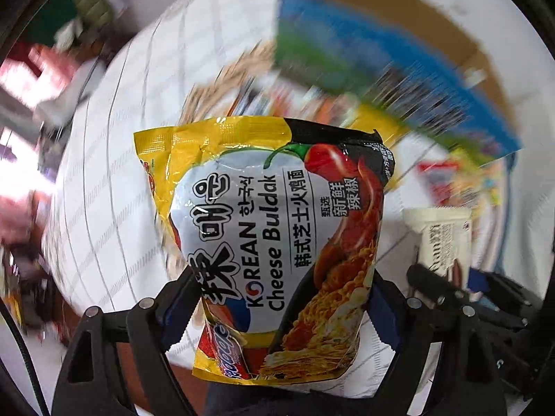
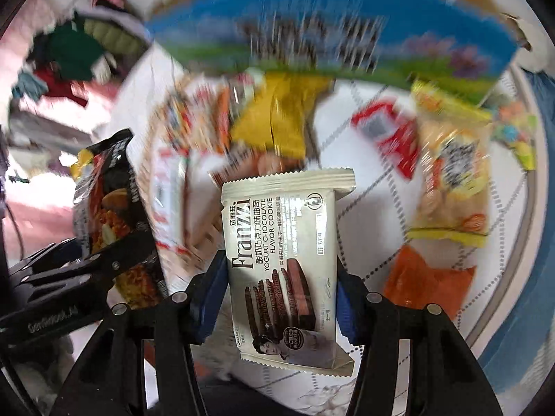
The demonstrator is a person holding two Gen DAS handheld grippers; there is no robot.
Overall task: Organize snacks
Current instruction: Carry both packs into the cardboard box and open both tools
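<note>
left gripper point(image 1: 277, 312) — glossy crinkled noodle packet point(image 1: 270, 242) | right gripper point(image 2: 277, 298) — flat matte cookie pack point(image 2: 284, 263)

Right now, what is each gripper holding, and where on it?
Left gripper clamps the noodle packet by its side edges, at the lower half. Right gripper clamps the cookie pack the same way.
</note>
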